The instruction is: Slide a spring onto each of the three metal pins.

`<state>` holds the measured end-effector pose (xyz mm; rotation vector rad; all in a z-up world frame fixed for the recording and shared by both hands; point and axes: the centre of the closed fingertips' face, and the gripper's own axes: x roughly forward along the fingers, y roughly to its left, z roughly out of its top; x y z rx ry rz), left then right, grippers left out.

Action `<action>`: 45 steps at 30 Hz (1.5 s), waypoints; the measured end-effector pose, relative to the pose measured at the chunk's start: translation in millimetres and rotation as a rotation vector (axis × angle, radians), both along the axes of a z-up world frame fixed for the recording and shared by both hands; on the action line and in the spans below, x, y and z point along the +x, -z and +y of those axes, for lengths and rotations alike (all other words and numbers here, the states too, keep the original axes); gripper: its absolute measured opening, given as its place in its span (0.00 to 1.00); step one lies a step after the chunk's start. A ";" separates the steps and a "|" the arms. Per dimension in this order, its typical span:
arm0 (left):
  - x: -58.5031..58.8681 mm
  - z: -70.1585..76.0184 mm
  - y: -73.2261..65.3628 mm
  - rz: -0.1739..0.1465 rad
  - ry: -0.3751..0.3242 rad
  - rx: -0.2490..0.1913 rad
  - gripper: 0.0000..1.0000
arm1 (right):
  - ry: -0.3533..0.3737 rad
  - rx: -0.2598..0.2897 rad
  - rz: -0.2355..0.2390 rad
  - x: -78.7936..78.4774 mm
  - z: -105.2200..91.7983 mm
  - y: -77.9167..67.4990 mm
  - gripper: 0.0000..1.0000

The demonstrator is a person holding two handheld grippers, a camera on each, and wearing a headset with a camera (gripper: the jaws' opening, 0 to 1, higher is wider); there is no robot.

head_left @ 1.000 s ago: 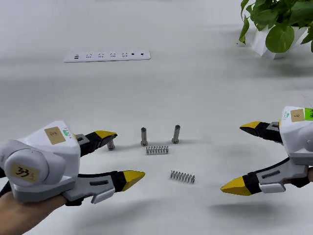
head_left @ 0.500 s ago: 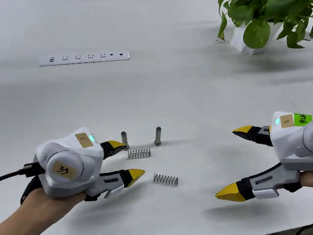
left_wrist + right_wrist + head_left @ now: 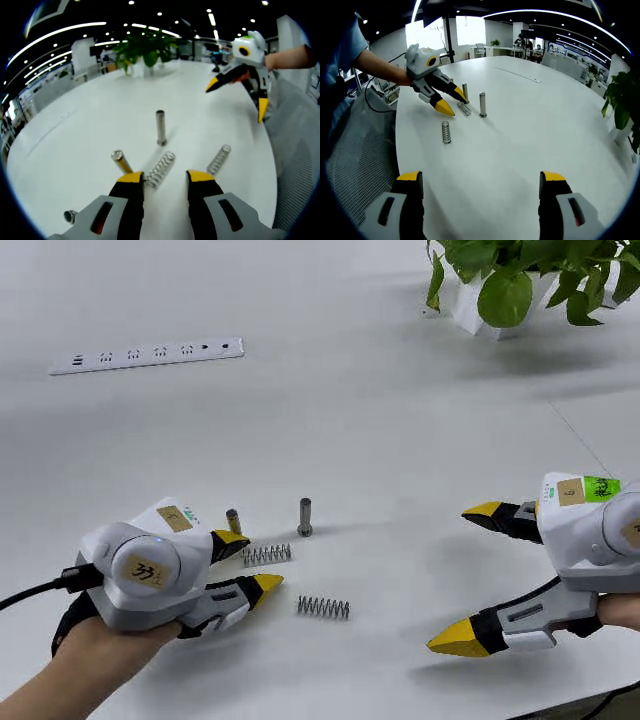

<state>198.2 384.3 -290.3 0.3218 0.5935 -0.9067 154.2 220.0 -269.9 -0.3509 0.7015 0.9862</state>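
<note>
Two loose springs lie on the white table: one [image 3: 266,555] [image 3: 161,169] just ahead of my left gripper's [image 3: 250,560] [image 3: 165,177] yellow-tipped jaws, the other [image 3: 323,607] [image 3: 219,159] to its right. The left gripper is open with a narrow gap and holds nothing. One metal pin [image 3: 305,517] [image 3: 160,127] stands upright beyond the springs. A second pin [image 3: 233,521] [image 3: 120,161] stands close to the left gripper's far jaw. A third pin [image 3: 70,216] is low at the left. My right gripper [image 3: 465,575] [image 3: 481,177] hangs wide open and empty well to the right.
A white power strip [image 3: 148,355] lies at the back left. A potted plant [image 3: 520,280] stands at the back right. The table's near edge [image 3: 590,702] runs just under the right gripper. A cable [image 3: 30,592] trails from the left gripper.
My left gripper has moved right to the nearer spring and its jaws have narrowed. The right gripper has stayed open at the right. The head view has shifted.
</note>
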 end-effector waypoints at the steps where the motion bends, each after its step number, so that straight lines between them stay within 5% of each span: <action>1: 0.3 0.2 0.9 0.002 -0.002 0.002 0.34 | 0.002 0.003 -0.001 0.1 0.4 -0.2 0.98; 6: -0.9 3.4 4.8 0.015 -0.018 0.012 0.29 | 0.013 0.013 0.000 0.9 0.7 -1.2 0.98; 29: -4.1 9.0 5.6 -0.027 0.018 0.063 0.14 | 0.036 0.037 -0.001 -2.0 12.5 -2.5 0.97; 45: -9.7 8.8 5.2 0.000 0.151 0.219 0.12 | 0.036 0.041 -0.008 -2.7 15.0 -5.9 0.97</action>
